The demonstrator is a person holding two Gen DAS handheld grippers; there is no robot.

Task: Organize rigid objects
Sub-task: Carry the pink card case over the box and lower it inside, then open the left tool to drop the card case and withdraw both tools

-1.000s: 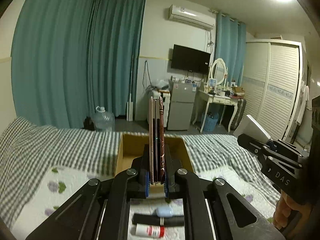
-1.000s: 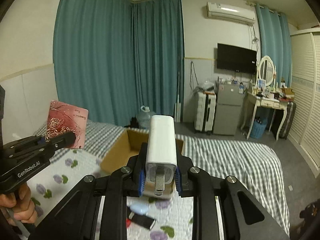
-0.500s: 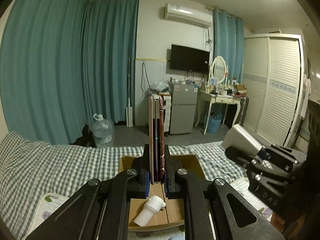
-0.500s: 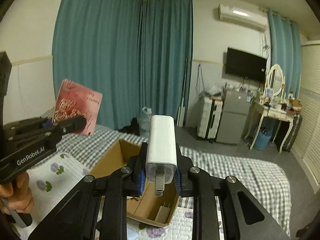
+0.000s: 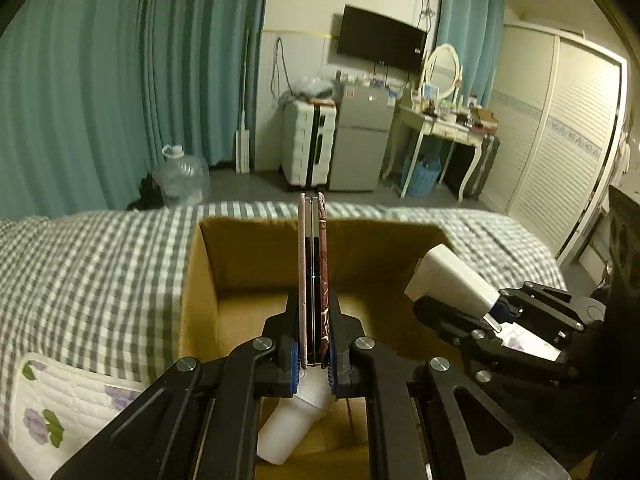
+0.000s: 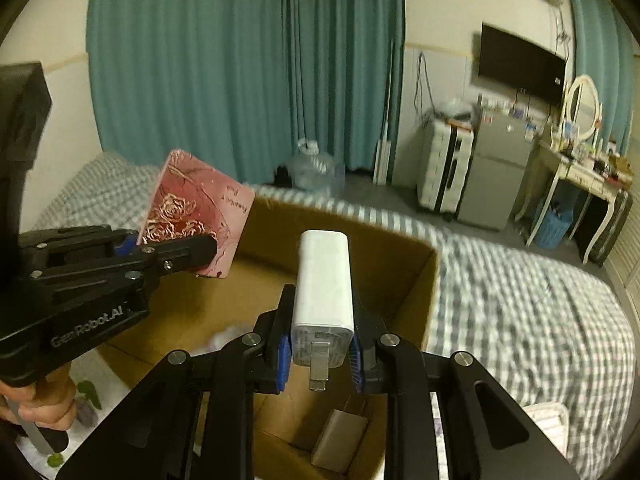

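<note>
My left gripper [image 5: 313, 360] is shut on a flat pink case with a rose pattern [image 5: 313, 272], seen edge-on, held over the open cardboard box [image 5: 208, 264]. The case's pink face shows in the right wrist view [image 6: 200, 216]. My right gripper [image 6: 322, 354] is shut on a white plug charger [image 6: 324, 280], prongs toward the camera, also above the box [image 6: 416, 264]. In the left wrist view the charger [image 5: 448, 280] hangs over the box's right side. A white bottle [image 5: 288, 428] and a small charger [image 6: 340, 436] lie inside the box.
The box sits on a bed with a grey checked cover [image 5: 92, 264] and a white floral quilt [image 5: 60, 408]. Beyond the bed stand a water jug [image 5: 180, 176], a white suitcase [image 5: 308, 148], a small fridge [image 5: 360, 140] and a dressing table [image 5: 444, 124].
Both grippers have moved forward and down over the box, which now fills the lower middle of both views. Both still hold their objects.
</note>
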